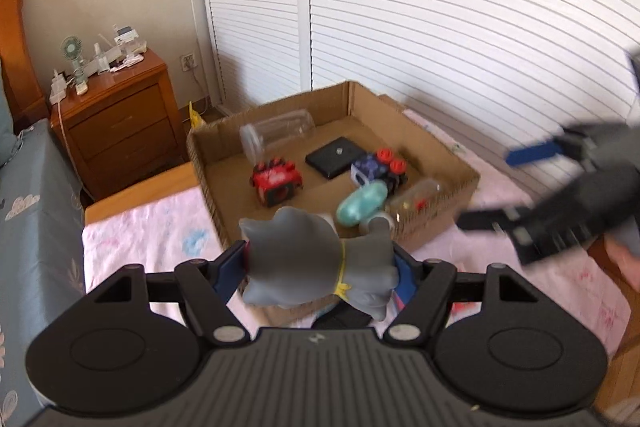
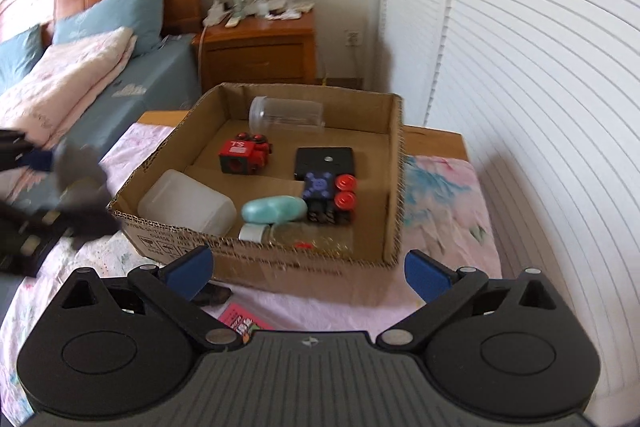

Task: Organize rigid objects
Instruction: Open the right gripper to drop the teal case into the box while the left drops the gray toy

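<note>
The left tool (image 1: 320,267) is clenched on a grey rubbery cat figure (image 1: 316,263), smooth and rounded with a yellow collar, pinched between the blue pads just short of the cardboard box (image 1: 432,227), whose near wall lies at twelve o'clock from it. The right tool (image 2: 308,267) stands released, its blue pads spread wide with nothing between them, the box again at twelve o'clock. Inside the corrugated box lie a clear plastic jar (image 2: 286,115) on its side, a red blocky toy (image 2: 244,157), a flat black square (image 2: 324,163), a blue toy with red wheels (image 2: 330,197), a teal oval case (image 2: 274,211) and a frosted white container (image 2: 188,203). The box sits on a pink floral cloth (image 2: 444,195) over the bench, a wooden nightstand (image 2: 256,47) at eleven o'clock beyond.
</note>
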{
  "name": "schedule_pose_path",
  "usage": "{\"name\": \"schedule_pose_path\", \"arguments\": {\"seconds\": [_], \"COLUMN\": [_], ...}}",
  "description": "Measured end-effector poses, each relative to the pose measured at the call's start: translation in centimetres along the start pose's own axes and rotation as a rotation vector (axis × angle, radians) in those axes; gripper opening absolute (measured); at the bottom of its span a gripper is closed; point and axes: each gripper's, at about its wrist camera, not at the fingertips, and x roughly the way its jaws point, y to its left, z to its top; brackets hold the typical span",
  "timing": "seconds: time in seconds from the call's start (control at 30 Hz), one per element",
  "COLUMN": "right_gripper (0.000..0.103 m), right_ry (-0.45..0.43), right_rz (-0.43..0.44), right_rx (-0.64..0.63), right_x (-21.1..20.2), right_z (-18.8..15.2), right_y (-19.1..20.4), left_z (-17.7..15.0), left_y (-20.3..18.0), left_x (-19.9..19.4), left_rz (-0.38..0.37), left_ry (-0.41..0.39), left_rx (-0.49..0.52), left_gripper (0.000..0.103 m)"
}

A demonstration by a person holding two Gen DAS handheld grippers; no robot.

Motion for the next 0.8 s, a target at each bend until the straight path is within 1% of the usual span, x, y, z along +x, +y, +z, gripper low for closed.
{"name": "schedule_pose_path", "arguments": {"seconds": [0.17, 0.33, 0.43, 0.53, 0.6, 0.63, 0.73, 0.8], "right_gripper": [0.103, 0.103, 0.103, 0.103, 0.103, 0.103, 0.103, 0.103], "right_ry": [-0.017, -0.019, -0.024, -0.032, -0.035, -0.037, -0.036, -0.031], "right_rz": [0.004, -0.035, -0.034, -0.036, -0.045, -0.046, -0.044, -0.043], "right_rx": [0.080, 0.095, 0.114, 0.137, 0.147, 0.150, 0.163, 0.164], "right_x": [-1.3, -1.8, -2.0, -2.1, -2.1, -2.1, -2.0, -2.0], "right_z": [-1.5, -2.3, -2.4, -2.4, -2.4, -2.3, -2.4, -2.4], "right_y": [-1.1, -1.9, -2.6, -3.3, -3.6, -3.7, -4.0, -4.1], "left_z": [3.5, 6.3, 7.6, 9.0, 9.7, 10.0, 10.5, 10.5], "left_y": [-0.6, -1.4, -1.8, -2.0, -2.1, -2.2, -2.2, -2.1], "left_x": [2.8, 6.6, 8.7, 10.6, 11.6, 12.2, 13.2, 13.3], "left_rz": [-0.011, -0.004, 0.005, -0.004, 0.006, 0.011, 0.040, 0.043], "left_ry": [0.024, 0.066, 0.086, 0.098, 0.106, 0.100, 0.093, 0.086], "left_rx": [0.007, 0.022, 0.014, 0.002, -0.011, -0.015, -0.032, -0.036], "left_gripper": [0.072, 0.072, 0.072, 0.072, 0.073, 0.074, 0.091, 0.091]}}
